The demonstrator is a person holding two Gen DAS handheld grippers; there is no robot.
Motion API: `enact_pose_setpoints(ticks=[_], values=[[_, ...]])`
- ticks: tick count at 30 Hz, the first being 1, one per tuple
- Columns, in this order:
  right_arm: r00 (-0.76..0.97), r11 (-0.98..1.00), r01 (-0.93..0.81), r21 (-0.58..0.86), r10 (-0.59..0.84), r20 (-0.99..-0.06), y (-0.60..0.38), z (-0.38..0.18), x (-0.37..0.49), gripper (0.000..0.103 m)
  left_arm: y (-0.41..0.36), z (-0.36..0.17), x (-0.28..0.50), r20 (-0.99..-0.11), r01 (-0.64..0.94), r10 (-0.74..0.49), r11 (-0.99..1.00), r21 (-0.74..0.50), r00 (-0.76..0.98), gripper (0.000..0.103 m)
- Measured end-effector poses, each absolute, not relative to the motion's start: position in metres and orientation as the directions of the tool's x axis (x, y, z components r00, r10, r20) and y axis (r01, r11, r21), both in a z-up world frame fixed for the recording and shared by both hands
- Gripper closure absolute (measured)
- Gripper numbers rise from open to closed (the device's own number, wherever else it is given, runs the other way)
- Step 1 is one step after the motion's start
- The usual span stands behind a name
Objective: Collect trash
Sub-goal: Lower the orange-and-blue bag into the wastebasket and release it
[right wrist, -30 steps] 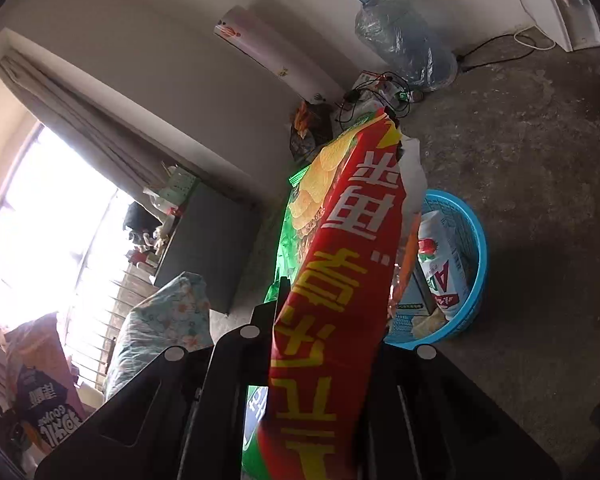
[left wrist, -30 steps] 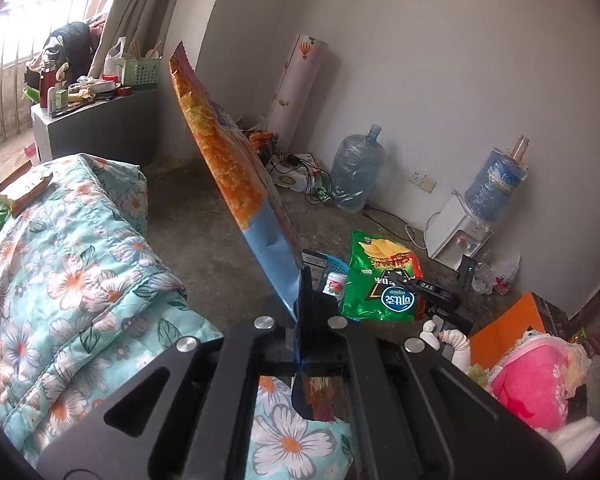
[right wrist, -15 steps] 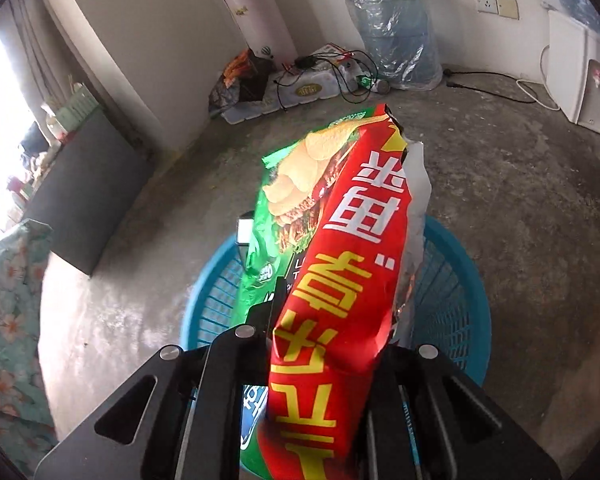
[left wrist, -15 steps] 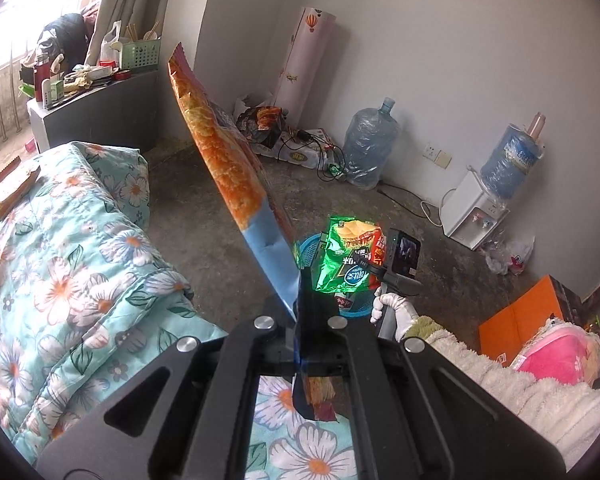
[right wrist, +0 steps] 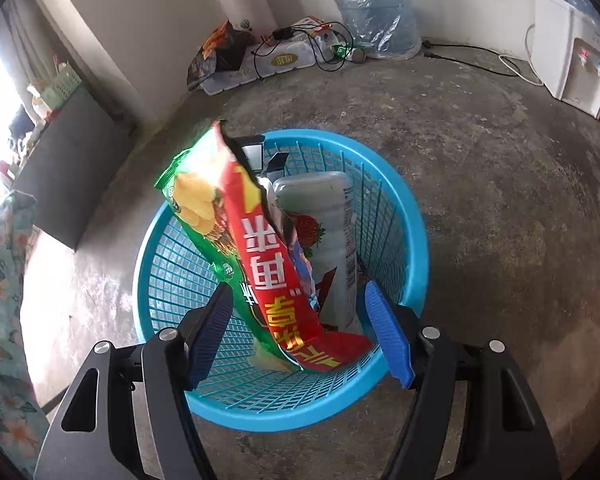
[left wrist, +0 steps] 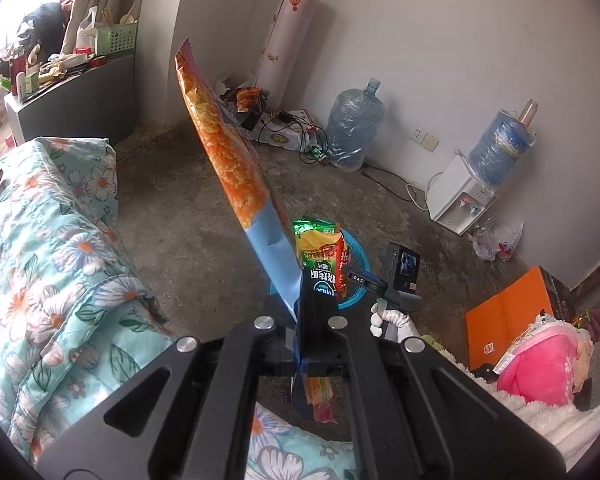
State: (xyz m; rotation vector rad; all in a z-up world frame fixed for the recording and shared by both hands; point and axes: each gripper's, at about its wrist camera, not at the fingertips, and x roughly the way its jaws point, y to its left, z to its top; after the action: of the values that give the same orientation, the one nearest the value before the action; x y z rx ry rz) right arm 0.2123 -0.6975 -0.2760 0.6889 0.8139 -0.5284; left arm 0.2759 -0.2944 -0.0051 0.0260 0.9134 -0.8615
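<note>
Landmark: the blue basket (right wrist: 404, 216), a round mesh bin standing on the bare concrete floor (right wrist: 500, 168).
Right claw (right wrist: 300, 332): spread wide, its two blue pads on either side of the basket's near rim, directly above the basket and gripping nothing.
Green-and-red chip bag (right wrist: 256, 256): tilted inside the basket, its lower end down near the basket bottom, its upper end rising past the far-left rim; it lies between the spread pads and I cannot tell whether it touches either one.
White bottle (right wrist: 324, 232): upright in the basket, just right of the chip bag, with a strawberry printed on its label.
Left claw (left wrist: 300, 344): pressed together, pinching the blue lower end of the orange snack bag (left wrist: 224, 152), well back from the basket, over the bed edge.
Orange snack bag: held edge-on and leaning up and away to the left; in the left wrist view it partly hides the basket.
Bed (left wrist: 52, 248): floral teal quilt, left of the basket.
Right hand (left wrist: 392, 320): white-gloved, gripping the handle of the right claw, near side of the basket.
Water jug (right wrist: 376, 8): beyond the basket, against the far wall.
Water dispenser (left wrist: 464, 196): far right of the basket, by the wall.
Orange box (left wrist: 508, 316): right of the basket, on the floor.
</note>
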Motion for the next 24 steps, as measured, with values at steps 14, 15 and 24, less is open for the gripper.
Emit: enact_pose_setpoints(ticks=[14,15,24], values=[[0.804,0.275,0.595,0.755,-0.198,-0.561,-0.676,-0.26,0.076,0.036,-0.462,-0.095,0.337,-0.88,0.598,-0.47,0.726,-0.34,0.071,0.103],[0.807,0.259,0.591,0.764,-0.2,-0.556,-0.671,-0.26,0.069,0.036,-0.478,-0.107,0.344,-0.895,0.589,-0.441,0.741,-0.321,0.067,0.103],[0.806,0.229,0.591,0.773,-0.171,-0.566,-0.659,-0.261,0.043,0.036,-0.582,-0.198,0.355,-0.947,0.541,-0.289,0.823,-0.171,0.14,0.074]])
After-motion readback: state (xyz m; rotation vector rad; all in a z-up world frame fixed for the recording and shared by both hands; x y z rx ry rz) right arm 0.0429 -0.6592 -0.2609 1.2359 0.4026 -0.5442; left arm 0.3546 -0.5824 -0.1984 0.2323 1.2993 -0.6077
